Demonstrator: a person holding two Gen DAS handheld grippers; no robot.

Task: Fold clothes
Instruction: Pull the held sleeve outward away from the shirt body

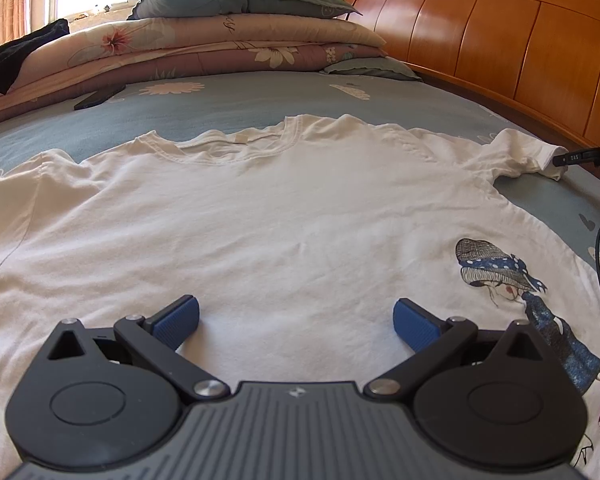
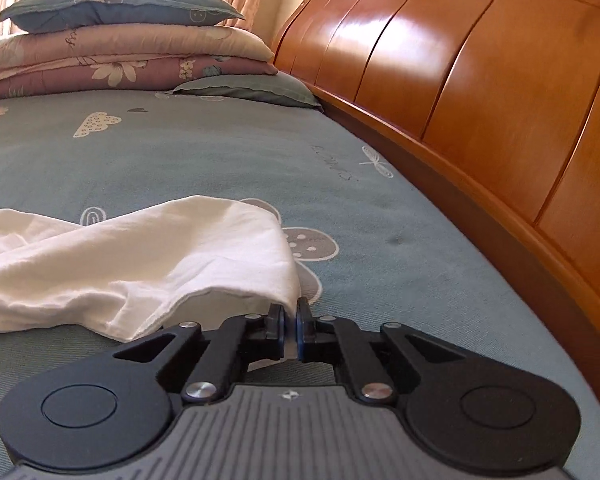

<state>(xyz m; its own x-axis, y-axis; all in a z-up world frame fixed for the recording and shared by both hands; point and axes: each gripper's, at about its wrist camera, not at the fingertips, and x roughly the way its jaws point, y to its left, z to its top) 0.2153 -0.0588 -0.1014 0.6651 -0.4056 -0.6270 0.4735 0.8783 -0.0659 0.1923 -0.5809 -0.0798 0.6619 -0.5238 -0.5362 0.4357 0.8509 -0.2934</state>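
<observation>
One white T-shirt (image 1: 260,216) lies flat mid-bed (image 1: 260,96); right gripper (image 2: 290,314) jaws pinch its sleeve (image 2: 228,248) near the headboard (image 2: 480,100), left gripper (image 1: 296,316) jaws spread above it.

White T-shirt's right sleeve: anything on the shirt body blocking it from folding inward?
Nothing visible. The right gripper pinches the white T-shirt's sleeve; the shirt body lies bare, the open left gripper hovering near its lower part.

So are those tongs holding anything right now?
The right tongs pinch the white cotton T-shirt by its sleeve hem. The left tongs hold nothing.
</observation>
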